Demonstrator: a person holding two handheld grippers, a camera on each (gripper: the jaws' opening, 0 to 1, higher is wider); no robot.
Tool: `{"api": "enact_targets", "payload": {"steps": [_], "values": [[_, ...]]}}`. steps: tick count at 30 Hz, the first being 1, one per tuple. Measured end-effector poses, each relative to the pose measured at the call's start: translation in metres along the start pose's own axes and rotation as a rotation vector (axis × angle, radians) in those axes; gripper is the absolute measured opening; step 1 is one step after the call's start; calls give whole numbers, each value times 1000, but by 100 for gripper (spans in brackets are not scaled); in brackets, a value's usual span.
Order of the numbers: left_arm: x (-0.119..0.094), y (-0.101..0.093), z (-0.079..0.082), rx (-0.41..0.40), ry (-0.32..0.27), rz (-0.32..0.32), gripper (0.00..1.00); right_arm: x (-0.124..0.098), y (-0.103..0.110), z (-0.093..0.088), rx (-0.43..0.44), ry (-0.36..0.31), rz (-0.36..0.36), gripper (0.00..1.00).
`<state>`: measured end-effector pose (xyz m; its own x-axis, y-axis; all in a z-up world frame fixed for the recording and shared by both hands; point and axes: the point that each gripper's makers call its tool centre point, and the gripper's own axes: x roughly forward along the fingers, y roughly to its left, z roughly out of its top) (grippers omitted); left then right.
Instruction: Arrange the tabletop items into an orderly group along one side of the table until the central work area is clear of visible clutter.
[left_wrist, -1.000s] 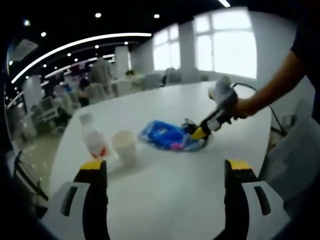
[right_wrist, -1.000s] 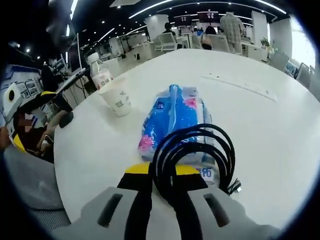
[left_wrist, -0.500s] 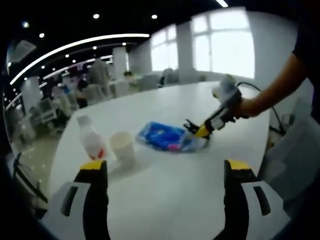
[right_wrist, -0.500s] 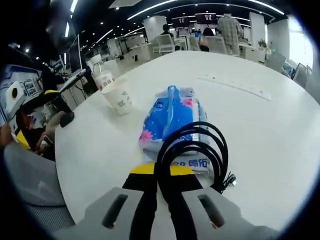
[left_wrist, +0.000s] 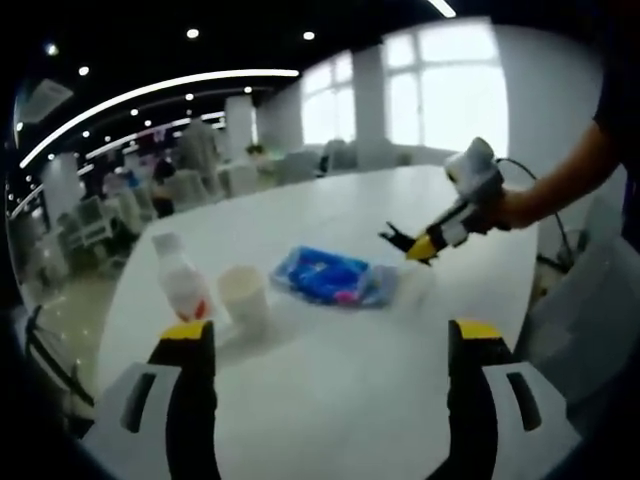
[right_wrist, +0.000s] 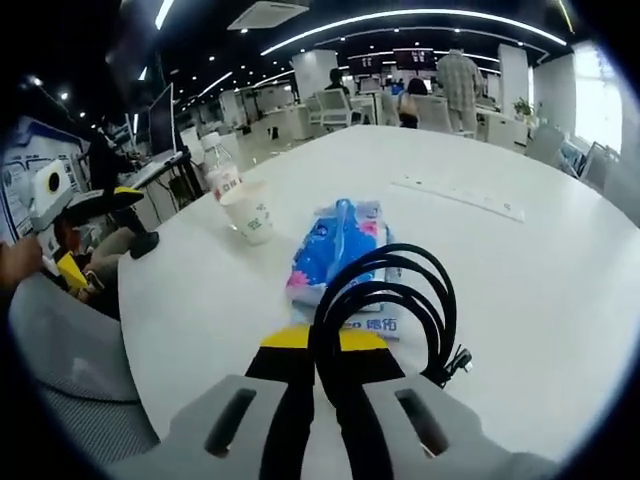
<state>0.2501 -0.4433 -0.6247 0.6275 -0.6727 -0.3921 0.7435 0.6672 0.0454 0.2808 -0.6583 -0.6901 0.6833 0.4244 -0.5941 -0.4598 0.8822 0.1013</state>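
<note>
On the white table (left_wrist: 330, 400) a clear bottle with a red label (left_wrist: 182, 283), a paper cup (left_wrist: 245, 295) and a blue tissue pack (left_wrist: 330, 278) stand in a row. My left gripper (left_wrist: 332, 345) is open and holds nothing, well short of them. Coming in from the right, my right gripper (left_wrist: 420, 247) hangs above the pack's right end. In the right gripper view my right gripper (right_wrist: 320, 345) is shut on a coiled black cable (right_wrist: 385, 300), lifted off the table (right_wrist: 520, 270). Beyond the coil lie the pack (right_wrist: 335, 250), the cup (right_wrist: 250, 210) and the bottle (right_wrist: 222, 175).
A flat white strip (right_wrist: 455, 195) lies on the far side of the table. A grey chair (right_wrist: 60, 330) stands at the table's near left edge, another chair (left_wrist: 590, 290) at its right. Desks, chairs and people fill the room behind.
My right gripper has risen with the cable coil, away from the blue pack and off the table. The left gripper, bottle, cup and pack stay put.
</note>
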Motion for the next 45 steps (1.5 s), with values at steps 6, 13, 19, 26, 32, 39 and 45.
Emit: {"api": "enact_targets", "payload": {"steps": [6,13,19,26,32,39,45], "values": [[1,0,1,1,-6,2,94,-13,-1,-14,7,17,-10,5],[1,1,2,-2,-7,5,94,-23,1,-37,-53,79,-45,5],[1,0,2,5,-6,4,94,-24,8,-59,-84,130,-45,5],[0,2,2,11,-6,10,94,-18,15,-81,-37,179,-29,5],[-1,6,2,7,-11,20,93,-12,19,-88,-34,189,-21,6],[0,5,2,8,-10,18,93,-8,20,-91,-19,197,-9,6],[0,5,2,6,-7,20,93,-7,20,-94,-23,193,7,6]]}}
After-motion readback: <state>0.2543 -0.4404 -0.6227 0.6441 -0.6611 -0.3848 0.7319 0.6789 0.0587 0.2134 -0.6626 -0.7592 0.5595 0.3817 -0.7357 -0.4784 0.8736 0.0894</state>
